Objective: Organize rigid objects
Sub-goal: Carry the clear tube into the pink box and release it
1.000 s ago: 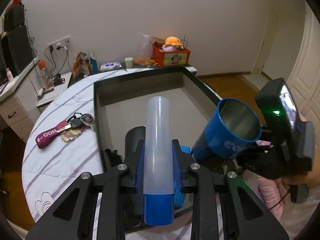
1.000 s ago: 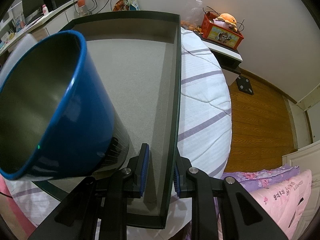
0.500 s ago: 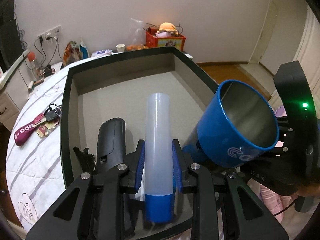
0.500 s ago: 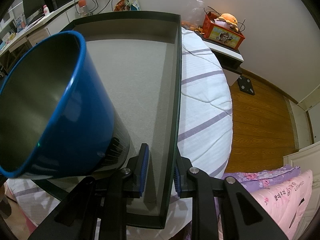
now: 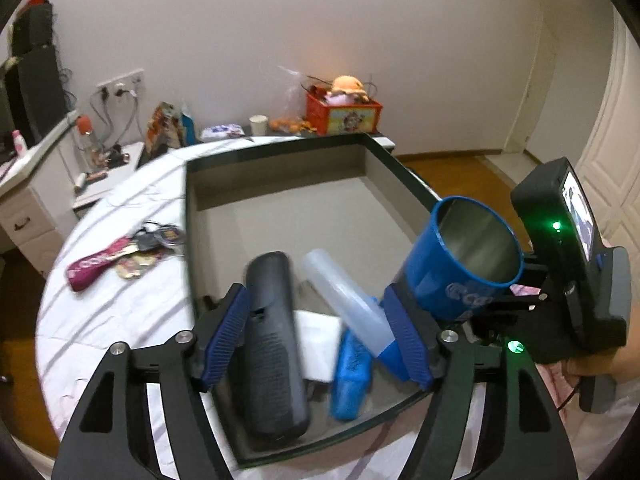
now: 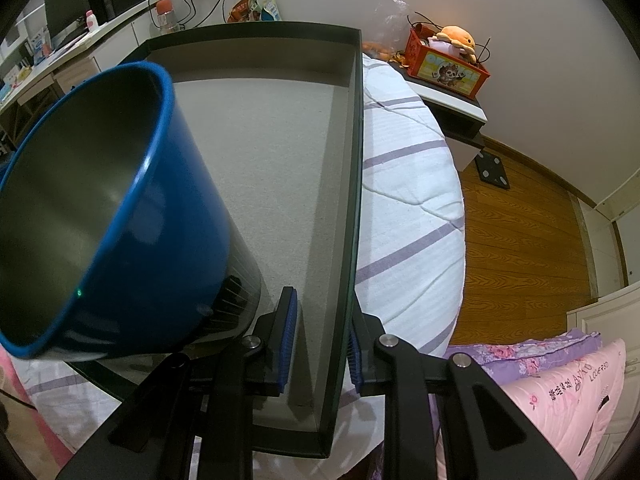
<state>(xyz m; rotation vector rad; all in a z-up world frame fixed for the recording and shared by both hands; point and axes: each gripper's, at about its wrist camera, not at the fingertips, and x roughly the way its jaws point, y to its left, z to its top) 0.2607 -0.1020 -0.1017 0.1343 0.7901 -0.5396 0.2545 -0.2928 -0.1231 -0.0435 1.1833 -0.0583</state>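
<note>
Translucent tube (image 5: 344, 300) with blue cap lies in the near end of the tray (image 5: 280, 168), tilted, cap end toward the camera. It sits between the left gripper's (image 5: 316, 336) pads with gaps on both sides. Left jaws are spread wide and hold nothing.

Step in hand, my read: tube drop-off is done, left hand is free.

Right gripper (image 6: 318, 338) straddles the tray's right wall (image 6: 352, 200), pads close on either side of it. Looks clamped on the wall to steady the tray, though I can't tell real contact from this angle.

Blue mug (image 5: 466, 258) is not between the right pads. It sits tilted at the left side of the right tool, mouth up, over the tray's near right corner. How it is carried is hidden.

Next move, judgement: mug goes into the tray's bare far half. Needs to be lowered upright and kept clear of the tube.

Count in tray:
- 1 tube
- 1 black remote-like handset (image 5: 274, 340), lying flat beside the tube
- 1 small blue item (image 5: 350, 376), blurred
- 1 white flat piece (image 5: 318, 338) under them

Outside tray:
- 1 mug
- 1 key bunch (image 5: 128, 252) with pink strap on the bedspread (image 5: 120, 320), left of the tray, likely the last pick.
</note>
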